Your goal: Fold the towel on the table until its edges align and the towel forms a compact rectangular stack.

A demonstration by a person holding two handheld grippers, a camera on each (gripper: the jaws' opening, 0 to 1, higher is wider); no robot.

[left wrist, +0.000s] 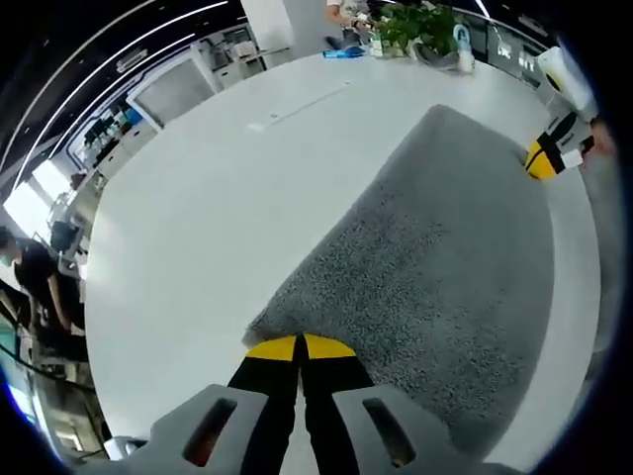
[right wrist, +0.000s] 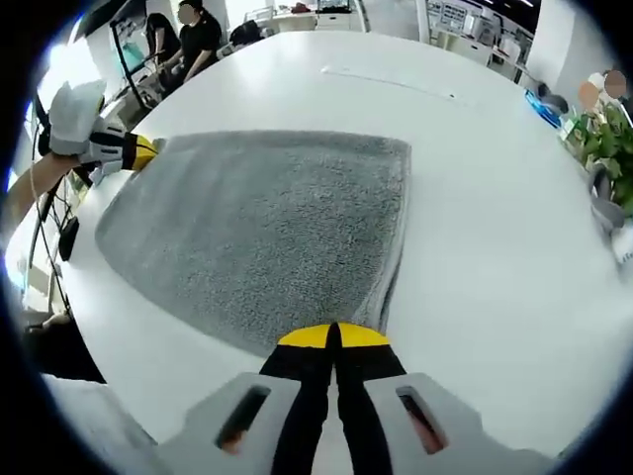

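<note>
Grey towel (right wrist: 262,233) flat on white desk (right wrist: 475,198) — soft, limp, light. Left hand-held gripper (left wrist: 300,348) and right hand-held gripper (right wrist: 333,338) each clenched on a near corner at 6 o'clock — corners the best hold.

The white surface (right wrist: 495,228) lies bare and open around the grey towel (right wrist: 267,228). A potted plant (right wrist: 601,148) at the far edge is apparently the only nearby obstacle.

Legible text, labels, brands, numbers, signs: none. Grey terry towel (right wrist: 267,233), white surface (left wrist: 218,218), background fittings: no readable markings; distant items too small, blurred.
</note>
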